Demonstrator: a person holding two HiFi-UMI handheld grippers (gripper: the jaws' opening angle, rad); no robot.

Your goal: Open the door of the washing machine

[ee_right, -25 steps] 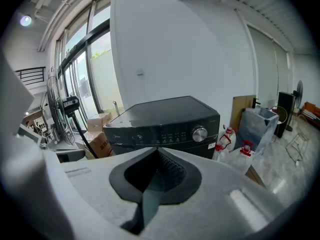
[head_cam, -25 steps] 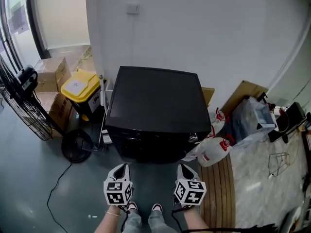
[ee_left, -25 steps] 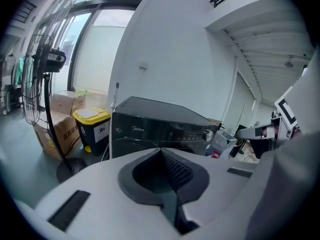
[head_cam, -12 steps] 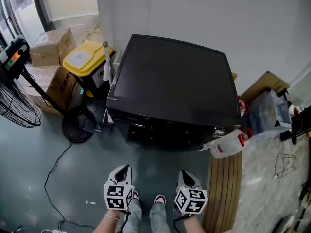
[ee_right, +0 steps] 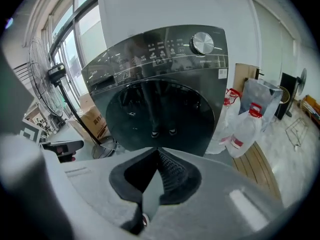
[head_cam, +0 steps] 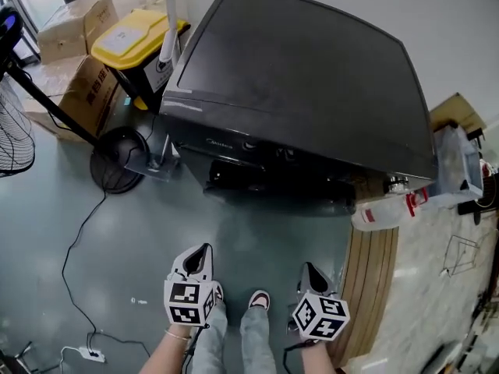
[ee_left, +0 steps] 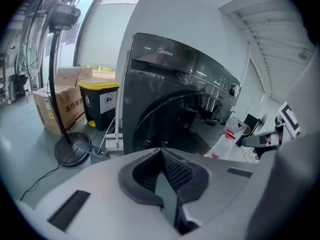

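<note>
My left gripper (head_cam: 204, 250) and right gripper (head_cam: 310, 268): jaws together, empty | washing machine door (ee_right: 160, 116): shut, likely stiff, glossy, latched | I'd hook its rim, pull firmly.

Your left gripper (ee_left: 161, 151) has its jaws pressed together with nothing between them, and it points at the washer (ee_left: 150, 74), well apart from it. The round door (ee_left: 167, 121) sits shut. On the floor left of the washer stand a yellow-lidded bin (ee_left: 100, 101), a box (ee_left: 67, 106) and a fan stand (ee_left: 56, 84).
</note>
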